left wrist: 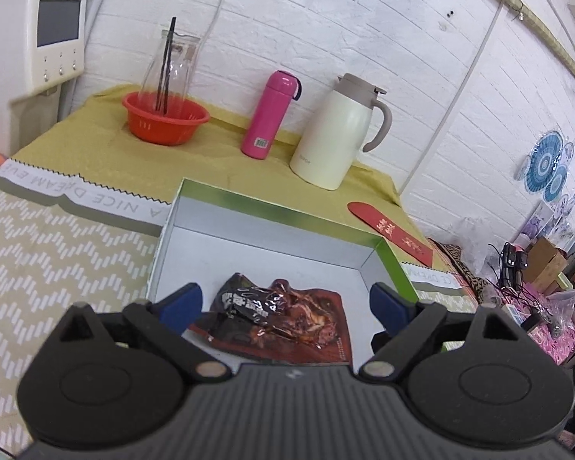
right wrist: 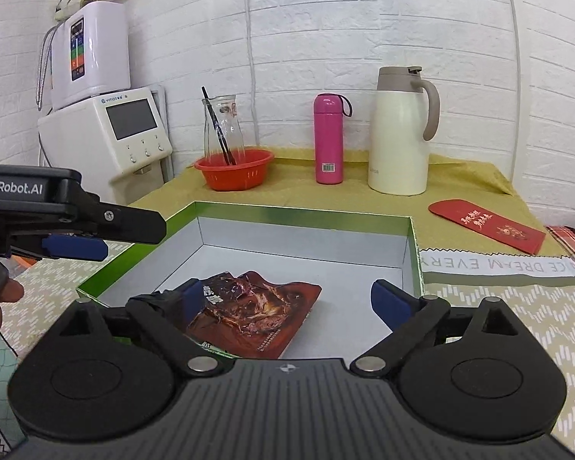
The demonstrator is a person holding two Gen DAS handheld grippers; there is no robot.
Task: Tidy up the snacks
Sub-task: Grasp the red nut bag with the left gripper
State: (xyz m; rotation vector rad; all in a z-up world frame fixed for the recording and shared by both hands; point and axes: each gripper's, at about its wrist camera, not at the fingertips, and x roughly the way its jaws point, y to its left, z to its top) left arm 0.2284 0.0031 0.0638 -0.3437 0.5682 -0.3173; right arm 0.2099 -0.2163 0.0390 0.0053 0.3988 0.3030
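A dark red snack packet (left wrist: 283, 318) lies flat on the white floor of an open box with green walls (left wrist: 287, 211). My left gripper (left wrist: 285, 303) is open above the box's near part, blue pads either side of the packet, not touching it. In the right wrist view the same packet (right wrist: 257, 314) lies in the box (right wrist: 303, 212). My right gripper (right wrist: 293, 301) is open over the box's near edge, and its left pad (right wrist: 191, 299) overlaps the packet's left corner. The left gripper (right wrist: 76, 247) shows at the left, over the box's left wall.
On the yellow cloth behind the box stand a red basket (right wrist: 234, 168) with a glass carafe, a pink bottle (right wrist: 327, 143) and a cream thermos jug (right wrist: 400, 132). A red envelope (right wrist: 487, 224) lies at the right. A water dispenser (right wrist: 111, 134) stands at the left.
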